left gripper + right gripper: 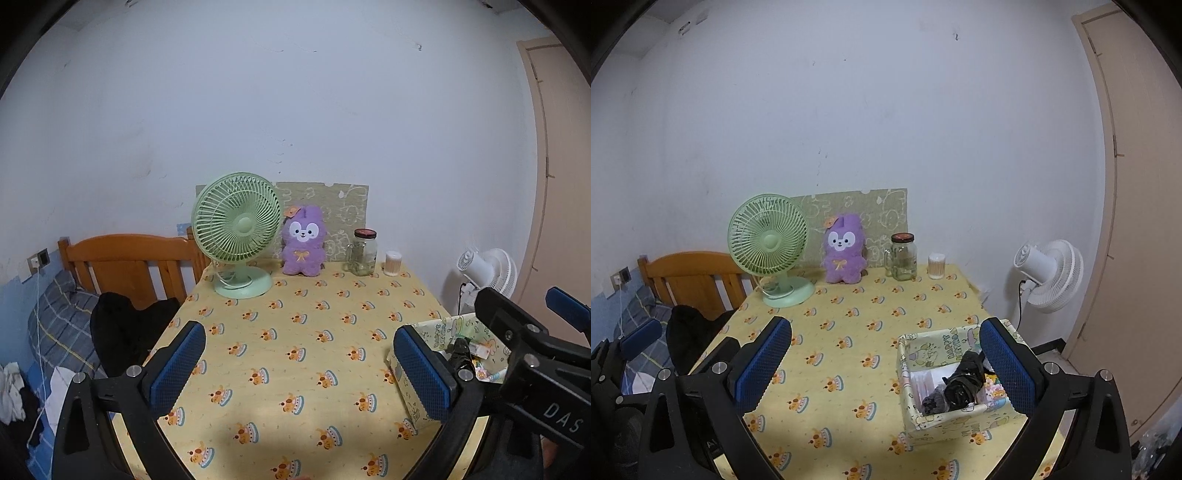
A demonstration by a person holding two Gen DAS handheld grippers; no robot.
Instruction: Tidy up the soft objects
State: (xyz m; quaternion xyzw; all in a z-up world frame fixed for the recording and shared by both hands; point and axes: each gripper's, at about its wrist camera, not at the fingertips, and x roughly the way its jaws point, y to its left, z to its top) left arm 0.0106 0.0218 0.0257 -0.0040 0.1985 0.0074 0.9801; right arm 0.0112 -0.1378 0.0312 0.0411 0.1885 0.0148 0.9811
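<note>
Both tools spread wide and empty, left tool (299, 369), right tool (886, 365), box (945, 421) near worktop (849, 314) right edge, plush toy (844, 249) at far edge, middle bare.

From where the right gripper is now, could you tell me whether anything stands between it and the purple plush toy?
Nothing visible does: bare tablecloth runs from the open right gripper to the purple plush toy. The green fan and glass jar flank it.

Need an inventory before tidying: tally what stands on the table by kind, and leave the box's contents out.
Fans: 1, green fan
Plush toys: 1, purple plush
Jars: 1, glass jar
Swab tubs: 1, small white tub
Boxes: 1, patterned box
Total: 5
</note>
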